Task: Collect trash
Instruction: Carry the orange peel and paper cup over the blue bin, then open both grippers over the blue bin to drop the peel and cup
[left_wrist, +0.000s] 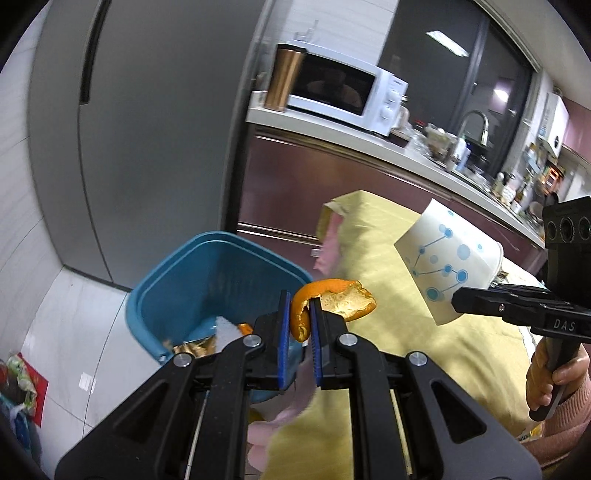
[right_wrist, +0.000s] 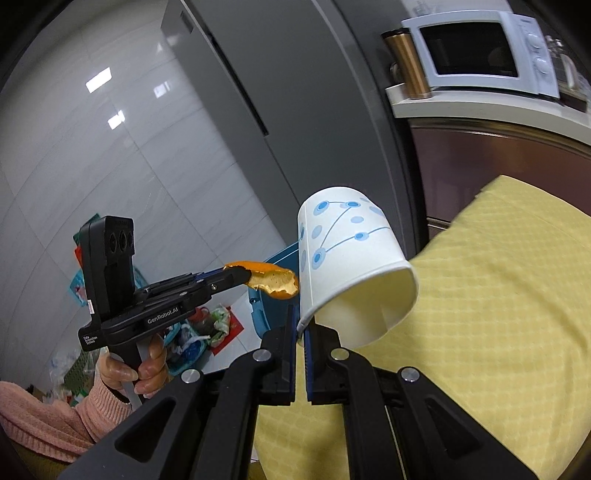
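Dangling from the left gripper (left_wrist: 299, 314), the orange peel (left_wrist: 332, 301) is pinched by 1 curled end between the blue pads (left_wrist: 283, 332), so most of the strip hangs free toward 3 o'clock of the fingertips. I reckon that hold is deliberate: a loose tail drops cleanly once the fingers part. The peel sits above the yellow tablecloth (left_wrist: 424, 332), just past the near rim of the blue trash bin (left_wrist: 221, 280), which lies at about 10 o'clock of the gripper and stands on the floor against the table's edge. Scraps already lie in the bin's bottom, including a white crumpled bit and something orange.

The paper cup (right_wrist: 347, 266), white with blue dots and lines, is clamped by its rim in the right gripper (right_wrist: 301, 328), the fingers closed on the wall so the cup is tipped with its mouth toward 4 o'clock. Gripping the thin rim seems the only purchase 2 narrow fingers get on so wide a cup. In the right wrist view the peel (right_wrist: 273, 280) is just beside the cup at 9 o'clock; I cannot tell whether they touch.

Both pieces look poised for the drop; the peel needs a short carry toward 10 o'clock. Behind stand a grey refrigerator (left_wrist: 147, 129) and, on the counter, a white microwave (left_wrist: 347, 96) beside a copper tumbler (left_wrist: 286, 77).
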